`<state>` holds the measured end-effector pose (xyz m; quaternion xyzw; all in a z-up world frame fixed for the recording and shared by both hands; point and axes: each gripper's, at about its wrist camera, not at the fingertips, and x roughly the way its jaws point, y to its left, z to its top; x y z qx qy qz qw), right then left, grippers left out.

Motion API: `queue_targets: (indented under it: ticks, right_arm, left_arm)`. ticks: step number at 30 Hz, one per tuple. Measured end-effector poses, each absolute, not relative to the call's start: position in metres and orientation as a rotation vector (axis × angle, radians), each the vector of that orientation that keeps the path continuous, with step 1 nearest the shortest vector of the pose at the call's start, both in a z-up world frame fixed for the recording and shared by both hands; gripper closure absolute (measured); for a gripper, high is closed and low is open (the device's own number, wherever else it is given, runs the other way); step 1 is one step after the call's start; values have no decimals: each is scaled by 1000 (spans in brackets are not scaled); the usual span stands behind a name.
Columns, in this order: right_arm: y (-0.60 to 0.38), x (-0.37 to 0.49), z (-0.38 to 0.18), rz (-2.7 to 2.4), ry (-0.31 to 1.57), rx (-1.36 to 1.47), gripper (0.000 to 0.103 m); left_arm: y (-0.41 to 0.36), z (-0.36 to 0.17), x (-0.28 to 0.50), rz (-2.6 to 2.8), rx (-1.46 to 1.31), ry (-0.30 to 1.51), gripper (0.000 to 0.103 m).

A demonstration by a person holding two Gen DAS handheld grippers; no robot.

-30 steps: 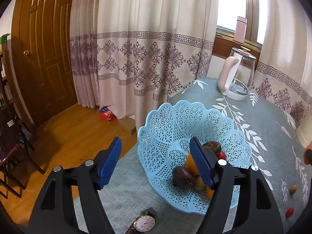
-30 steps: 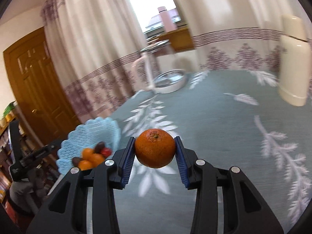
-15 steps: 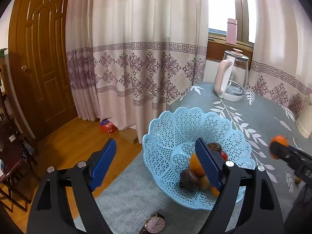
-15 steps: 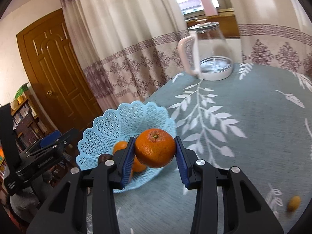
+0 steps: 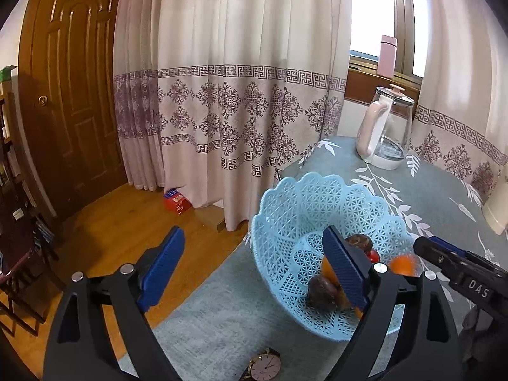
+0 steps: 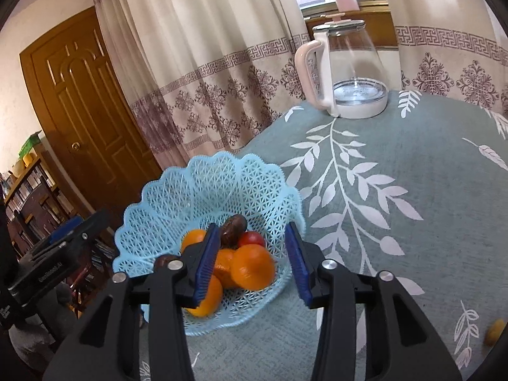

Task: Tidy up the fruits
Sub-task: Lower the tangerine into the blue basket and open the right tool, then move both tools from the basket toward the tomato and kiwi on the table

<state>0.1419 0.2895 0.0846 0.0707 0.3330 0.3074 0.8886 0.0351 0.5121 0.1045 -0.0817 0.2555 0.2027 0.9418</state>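
Both claws spread wide, empty: right claw (image 6: 252,265) over basket (image 6: 165,197), orange (image 6: 252,266) between fingers, untouched.

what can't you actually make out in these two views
- Orange: motion-blurred in both views, so whether it has landed in the basket is unclear.
- Fruit low in the basket: partly hidden by the right gripper and left gripper.
- Watch: cut off by the left view's bottom edge.
- Small yellow fruit: clipped at the right view's edge.

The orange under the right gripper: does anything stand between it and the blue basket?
Nothing visible does. The orange sits within the basket rim, over the other fruits, and the right gripper is open.
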Motion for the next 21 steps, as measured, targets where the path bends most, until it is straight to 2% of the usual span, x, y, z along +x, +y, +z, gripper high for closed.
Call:
queue_targets:
  ticks: [9,21]
  right_arm:
    - [264,133,89,602,675,206,53]
    - [221,122,65,520,725,283,53]
  left_arm:
    - [496,104,41,372,-143,531,13]
    - [469,106,48,309,-113,539,13]
